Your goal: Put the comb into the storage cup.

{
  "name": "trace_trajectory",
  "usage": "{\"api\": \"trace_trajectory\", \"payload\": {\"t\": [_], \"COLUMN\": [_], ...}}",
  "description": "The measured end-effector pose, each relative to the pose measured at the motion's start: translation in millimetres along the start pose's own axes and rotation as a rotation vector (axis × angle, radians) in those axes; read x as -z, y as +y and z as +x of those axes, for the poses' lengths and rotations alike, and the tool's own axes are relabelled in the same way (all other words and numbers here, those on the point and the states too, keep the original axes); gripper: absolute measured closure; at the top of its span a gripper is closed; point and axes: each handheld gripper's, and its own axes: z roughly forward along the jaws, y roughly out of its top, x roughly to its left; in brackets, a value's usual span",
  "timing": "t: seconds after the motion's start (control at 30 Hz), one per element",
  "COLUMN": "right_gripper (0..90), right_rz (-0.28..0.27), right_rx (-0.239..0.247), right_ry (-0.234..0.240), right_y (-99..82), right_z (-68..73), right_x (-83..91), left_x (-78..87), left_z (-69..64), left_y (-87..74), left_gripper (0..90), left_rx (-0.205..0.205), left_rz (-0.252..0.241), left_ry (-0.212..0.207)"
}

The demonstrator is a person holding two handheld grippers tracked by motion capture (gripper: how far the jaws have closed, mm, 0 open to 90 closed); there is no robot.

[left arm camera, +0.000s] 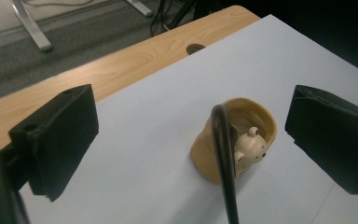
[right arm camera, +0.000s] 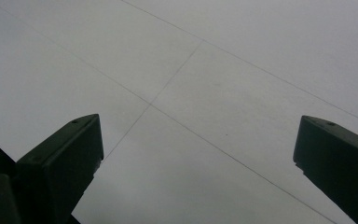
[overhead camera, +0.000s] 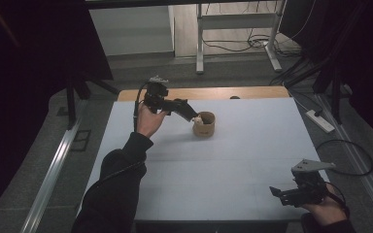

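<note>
A small tan cup [left arm camera: 235,140] stands upright on the pale grey table cover [overhead camera: 233,165], toward the far middle of the table, near the bare wooden edge [left arm camera: 121,65] beyond. It is rounded and glazed, with a thick lip, and a little cream bear figure [left arm camera: 251,144] is seen peeking out at its rim. A dark slender stick [left arm camera: 223,158] — perhaps a spoon handle or straw, it cannot be told which — leans out of the cup toward the camera.

The left gripper [overhead camera: 194,115] is held just above and beside the cup, angled down at it. Its jaws are spread wide with nothing between the pads — the cup and stick lie below the gap, untouched, which suggests the stick has been let go into the cup.

The right gripper [overhead camera: 278,193] is parked well apart at the near right corner, jaws likewise wide and empty over bare cover, apparently kept out of the way.
</note>
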Motion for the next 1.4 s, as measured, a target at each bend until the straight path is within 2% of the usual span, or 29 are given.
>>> {"api": "trace_trajectory", "payload": {"t": [0.4,0.73,1.0,1.2,1.4], "right_gripper": [1.8,1.7,1.6,1.4,1.0], "right_rz": [-0.004,-0.003,-0.002,-0.005,-0.009], "right_rx": [0.001,0.002,0.003,0.001,-0.002], "right_ry": [-0.003,-0.007,-0.009,-0.013,-0.016], "right_y": [-0.1,-0.1,-0.1,-0.1,-0.1], "right_z": [0.4,0.7,0.9,1.0,1.0], "right_x": [0.2,0.1,0.1,0.4,0.6], "left_x": [5.8,12.4,16.0,17.6,19.2], "left_z": [-2.6,-1.6,-3.5,-6.2,-5.4], "left_y": [-9.9,-18.1,-24.1,-27.4,-32.3], "left_gripper": [0.0,0.0,0.0,0.0,0.0], "left_rx": [-0.082,-0.095,-0.090,-0.101,-0.085], "left_rz": [-0.087,-0.137,-0.140,-0.128,-0.118], "left_ry": [0.031,0.008,-0.007,0.000,-0.003]}}
